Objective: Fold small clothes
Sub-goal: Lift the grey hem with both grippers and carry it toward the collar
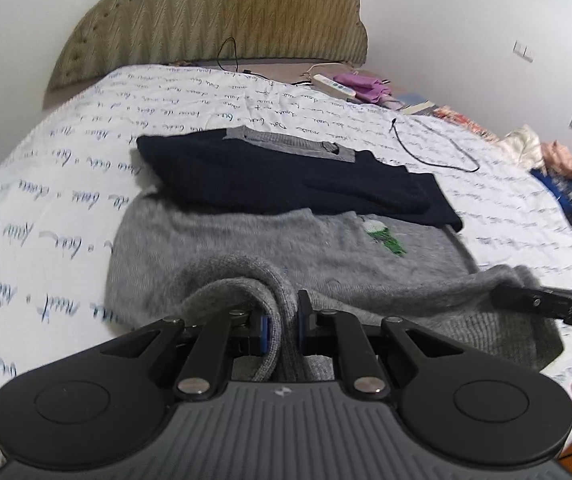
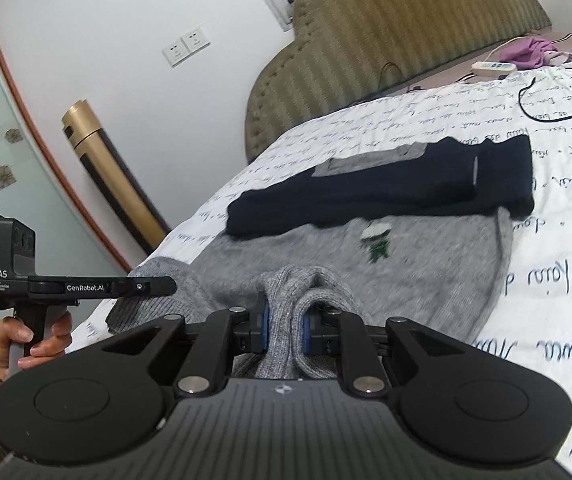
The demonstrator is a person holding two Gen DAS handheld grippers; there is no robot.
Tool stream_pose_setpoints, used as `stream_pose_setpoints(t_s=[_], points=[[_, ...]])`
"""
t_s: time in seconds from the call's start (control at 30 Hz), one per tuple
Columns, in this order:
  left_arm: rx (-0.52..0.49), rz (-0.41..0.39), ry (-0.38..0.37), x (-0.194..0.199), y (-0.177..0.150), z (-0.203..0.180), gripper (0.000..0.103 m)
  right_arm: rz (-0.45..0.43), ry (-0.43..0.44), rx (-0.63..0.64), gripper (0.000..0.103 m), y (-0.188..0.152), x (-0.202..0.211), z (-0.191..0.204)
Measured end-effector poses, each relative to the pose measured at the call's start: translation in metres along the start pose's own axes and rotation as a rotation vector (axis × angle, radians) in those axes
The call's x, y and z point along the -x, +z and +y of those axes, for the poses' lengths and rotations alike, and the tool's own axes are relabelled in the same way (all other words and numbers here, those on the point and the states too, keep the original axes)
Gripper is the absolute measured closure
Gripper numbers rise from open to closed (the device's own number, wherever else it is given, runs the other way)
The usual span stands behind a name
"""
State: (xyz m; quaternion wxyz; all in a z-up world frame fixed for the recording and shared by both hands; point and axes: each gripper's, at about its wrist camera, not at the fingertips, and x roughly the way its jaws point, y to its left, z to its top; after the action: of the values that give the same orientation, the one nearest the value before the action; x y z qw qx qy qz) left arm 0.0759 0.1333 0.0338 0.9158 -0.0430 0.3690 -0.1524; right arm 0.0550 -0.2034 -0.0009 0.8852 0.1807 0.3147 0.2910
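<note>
The left hand-held gripper [image 1: 283,324] is pinching a bunched edge of the grey sweater [image 1: 245,240], and the right hand-held gripper [image 2: 284,326] is pinching another edge. The sweater is lying on the bed's script-printed sheet [image 1: 45,200], under a folded navy garment [image 1: 286,176]. "DAS" and "GenRobot.AI" are showing on the left gripper's body in the right wrist view.

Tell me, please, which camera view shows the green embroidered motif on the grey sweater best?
The left wrist view: the green motif lies fairly sharp on the grey sweater. The right wrist view shows it too, but blurred.
</note>
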Motion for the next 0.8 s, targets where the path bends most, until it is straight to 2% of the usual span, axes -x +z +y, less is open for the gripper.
stream_pose_setpoints(t_s=[0.33,0.8], points=[[-0.059,0.035,0.059,-0.032,0.021,-0.012,0.091,-0.016,-0.032,-0.017,0.084,0.013,-0.018,-0.018],[-0.075,0.046,0.096,-0.059,0.045,-0.014,0.091,-0.025,-0.057,-0.024,0.084,0.031,-0.035,-0.036]])
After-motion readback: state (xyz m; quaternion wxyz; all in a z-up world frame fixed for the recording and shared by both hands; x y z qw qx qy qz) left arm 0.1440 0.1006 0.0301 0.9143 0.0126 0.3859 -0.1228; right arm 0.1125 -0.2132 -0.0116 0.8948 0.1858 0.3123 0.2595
